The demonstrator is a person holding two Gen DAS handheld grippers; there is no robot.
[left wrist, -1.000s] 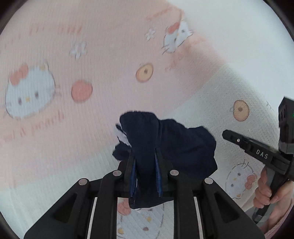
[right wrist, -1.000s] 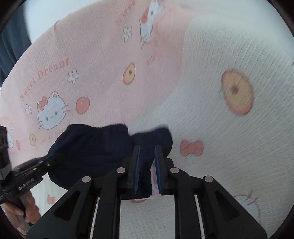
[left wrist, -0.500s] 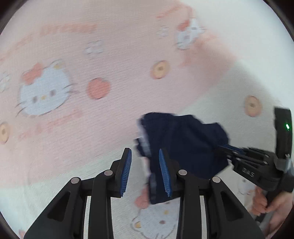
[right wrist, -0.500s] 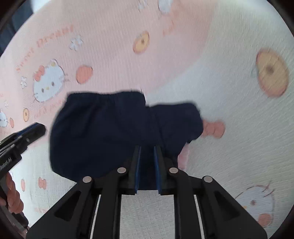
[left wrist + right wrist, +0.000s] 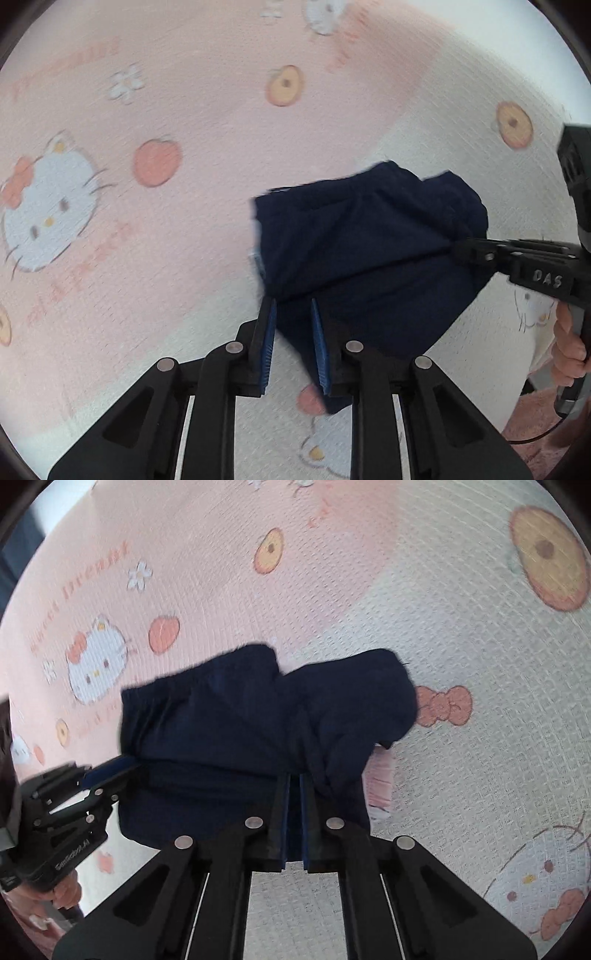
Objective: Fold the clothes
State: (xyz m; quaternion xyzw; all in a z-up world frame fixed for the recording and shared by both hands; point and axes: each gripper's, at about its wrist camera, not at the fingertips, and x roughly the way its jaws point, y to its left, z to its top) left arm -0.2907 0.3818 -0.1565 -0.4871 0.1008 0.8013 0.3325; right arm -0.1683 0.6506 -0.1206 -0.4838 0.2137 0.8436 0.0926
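Nearest, the left tongs (image 5: 291,343) stand narrowly parted with the navy garment (image 5: 365,254) hanging between the pads; a second ago they pinched a bunched fold, then let go and opened. Whether they grip now I cannot tell. The right tongs (image 5: 294,812) are clamped on the garment's near edge. The garment has spread from a wad into a wider panel, held just above the sheet (image 5: 184,110). I judge it is being opened out for a fold.

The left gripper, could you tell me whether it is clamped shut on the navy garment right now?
No, the left gripper has its blue pads apart, with the navy garment lying loose between them.
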